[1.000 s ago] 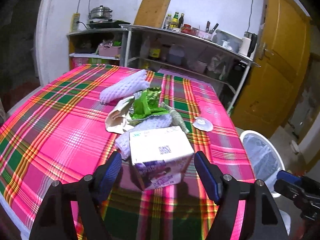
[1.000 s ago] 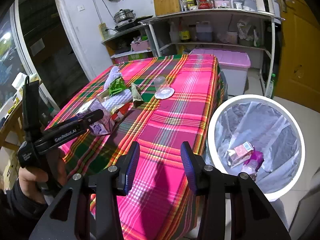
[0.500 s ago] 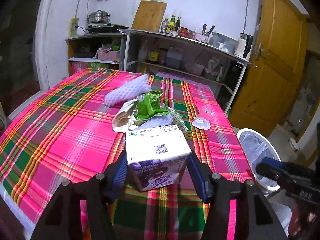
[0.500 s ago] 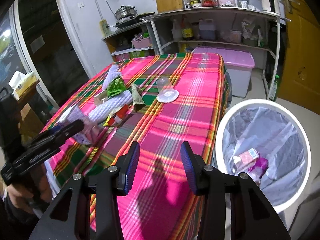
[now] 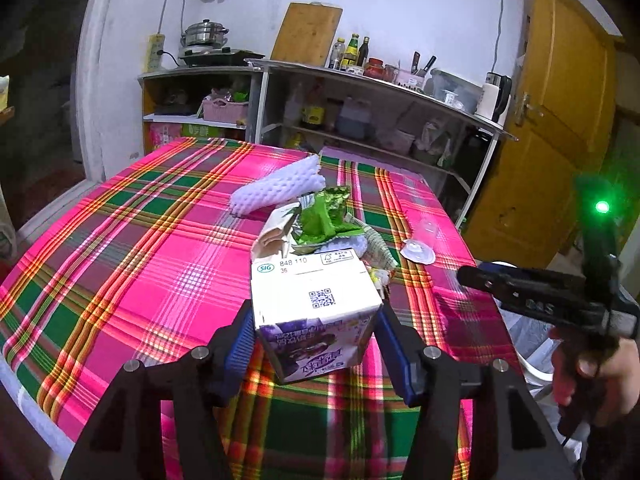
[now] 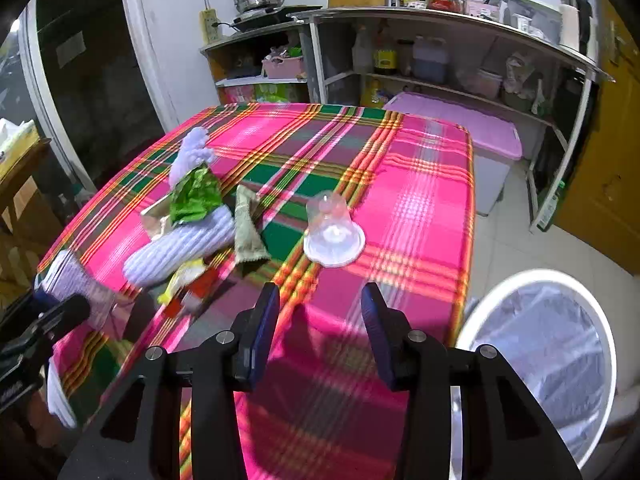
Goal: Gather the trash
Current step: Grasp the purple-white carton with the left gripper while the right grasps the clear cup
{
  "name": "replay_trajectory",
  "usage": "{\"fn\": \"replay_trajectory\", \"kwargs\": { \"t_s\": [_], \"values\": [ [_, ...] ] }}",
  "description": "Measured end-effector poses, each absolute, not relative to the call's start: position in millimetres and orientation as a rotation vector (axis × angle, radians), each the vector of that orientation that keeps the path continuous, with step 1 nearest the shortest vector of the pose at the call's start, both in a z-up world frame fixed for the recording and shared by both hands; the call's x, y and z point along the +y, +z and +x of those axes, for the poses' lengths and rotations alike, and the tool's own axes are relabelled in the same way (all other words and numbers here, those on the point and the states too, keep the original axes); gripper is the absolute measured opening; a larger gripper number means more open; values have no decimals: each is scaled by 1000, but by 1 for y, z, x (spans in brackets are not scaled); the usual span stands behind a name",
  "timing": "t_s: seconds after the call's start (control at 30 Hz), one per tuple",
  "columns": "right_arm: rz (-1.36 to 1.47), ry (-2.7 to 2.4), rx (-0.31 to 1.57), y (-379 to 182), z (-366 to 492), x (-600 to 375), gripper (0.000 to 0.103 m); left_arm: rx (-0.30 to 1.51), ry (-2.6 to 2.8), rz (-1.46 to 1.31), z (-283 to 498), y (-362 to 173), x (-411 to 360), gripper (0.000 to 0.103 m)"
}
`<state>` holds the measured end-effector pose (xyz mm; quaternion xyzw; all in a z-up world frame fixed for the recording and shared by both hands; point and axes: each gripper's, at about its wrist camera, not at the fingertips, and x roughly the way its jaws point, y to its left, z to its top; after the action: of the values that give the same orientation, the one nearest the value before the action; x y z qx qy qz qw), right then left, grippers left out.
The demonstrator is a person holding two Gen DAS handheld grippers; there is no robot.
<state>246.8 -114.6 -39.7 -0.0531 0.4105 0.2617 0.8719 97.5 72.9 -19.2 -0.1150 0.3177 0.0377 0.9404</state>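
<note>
Now the left gripper (image 5: 316, 334) has its blue pads clamped on either side of a purple-and-white milk carton (image 5: 316, 300), the jaws having just closed in on it. The carton is at the near edge of the table's pink plaid cloth (image 5: 120, 248), tipped so its white end with the printed code faces up and toward the camera and its long axis runs down and away between the fingers. Just behind it lies the rest of the litter: a green wrapper (image 5: 326, 216), white foam netting (image 5: 276, 190) and a clear plastic cup (image 6: 334, 232) off to the side. The right gripper (image 6: 320, 330) hangs over the cloth with its fingers parted around nothing, beside the white bin (image 6: 540, 352) standing on the floor.
</note>
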Motion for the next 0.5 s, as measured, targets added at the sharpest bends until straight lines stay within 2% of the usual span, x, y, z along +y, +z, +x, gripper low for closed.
{"fn": "replay_trajectory", "kwargs": {
  "t_s": [0.47, 0.5],
  "values": [
    [-134, 553, 877, -51, 297, -83, 44, 671, 69, -251, 111, -30, 88, 58],
    [-135, 555, 880, -52, 300, -81, 38, 673, 68, -251, 112, -31, 89, 58]
  ]
}}
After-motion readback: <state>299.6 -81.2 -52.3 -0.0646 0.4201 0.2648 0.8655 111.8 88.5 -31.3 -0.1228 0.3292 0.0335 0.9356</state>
